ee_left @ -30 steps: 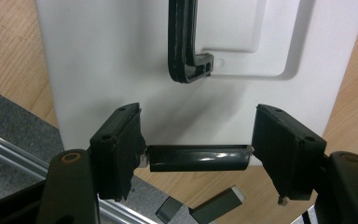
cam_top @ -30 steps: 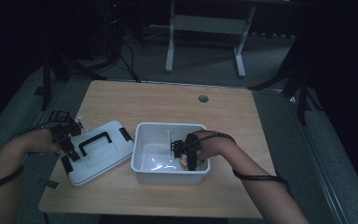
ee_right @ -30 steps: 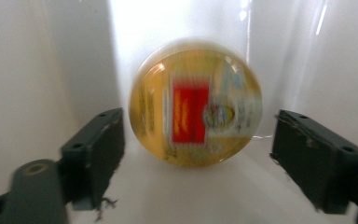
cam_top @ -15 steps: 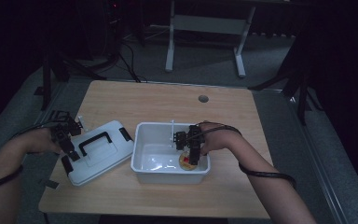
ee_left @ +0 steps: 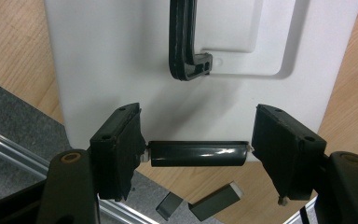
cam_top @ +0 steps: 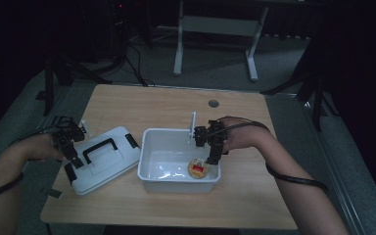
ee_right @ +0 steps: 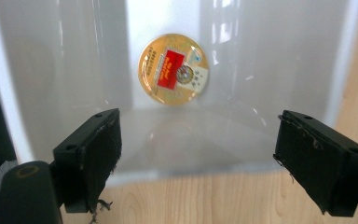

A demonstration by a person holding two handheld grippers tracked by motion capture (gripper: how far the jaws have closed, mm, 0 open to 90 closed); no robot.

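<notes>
At the left edge of the bench (cam_top: 176, 105), your left hand-held gripper (cam_top: 68, 147) sits at the near-left end of the white lid (cam_top: 105, 159). In the left gripper view its two jaws close on the black latch (ee_left: 196, 154) at the lid's edge, one pad against each end of the latch, so this hand-held gripper is pinching the latch. The lid lies flat on the bench with its black handle (cam_top: 98, 147) facing up, and its near-left corner hangs a little past the bench edge. Two small dark bits lie on the wood just below the latch in that view; what they are is too small to tell.

To the right of the lid, just beside it, stands the white bin (cam_top: 149, 161), open at the top. On its floor, toward the near-right corner, lies a round gold disc (cam_top: 199, 168) with a red label (ee_right: 169, 70), flat and face up.

Your right hand-held gripper (cam_top: 213, 149) hangs above the bin's right side, pointing down over the disc. In the right gripper view its jaws stand spread wide apart with nothing between them, and the disc lies well below them, apart from both pads.
</notes>
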